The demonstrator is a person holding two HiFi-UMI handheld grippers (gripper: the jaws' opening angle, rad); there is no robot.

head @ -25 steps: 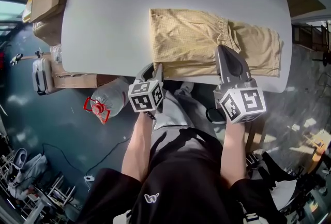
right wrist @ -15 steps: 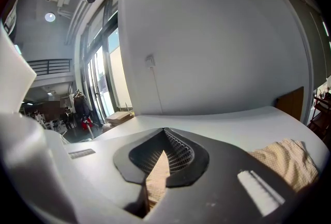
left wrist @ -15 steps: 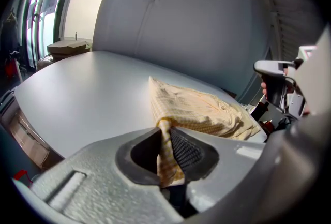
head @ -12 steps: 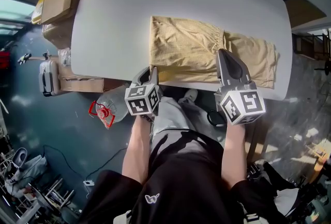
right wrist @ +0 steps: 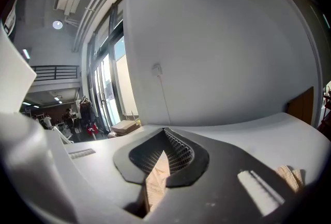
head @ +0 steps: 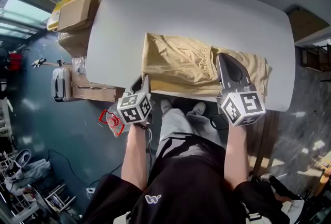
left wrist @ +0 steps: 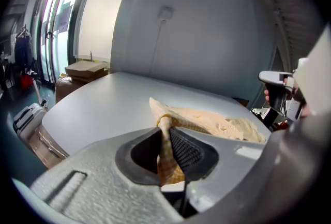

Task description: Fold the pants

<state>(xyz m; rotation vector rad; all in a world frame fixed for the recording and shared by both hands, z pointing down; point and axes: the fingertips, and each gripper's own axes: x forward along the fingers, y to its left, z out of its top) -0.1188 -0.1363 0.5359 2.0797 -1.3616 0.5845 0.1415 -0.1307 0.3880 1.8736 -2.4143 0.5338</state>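
Past the table's point(head: 196, 11) left edge, on the floor, stand a cardboard box point(head: 77, 11) and a pale suitcase point(head: 61, 84). At the near edge, about midway along it, the left gripper point(head: 144, 79) pinches the near-left corner of the tan pants point(head: 181, 62). Its jaws have just been closing, and the left gripper view shows checked fabric squeezed between the ribbed pads, running out from them in a narrow ridge.

The pants lie crosswise along the near edge, reaching from about the middle toward the near right corner (the waistband gathers show as a puckered band partway across). The far half of the surface is bare.

Further right, the right gripper point(head: 223, 58) reaches over the near edge onto the garment. Its jaws are clenched on a wedge of the same tan cloth.
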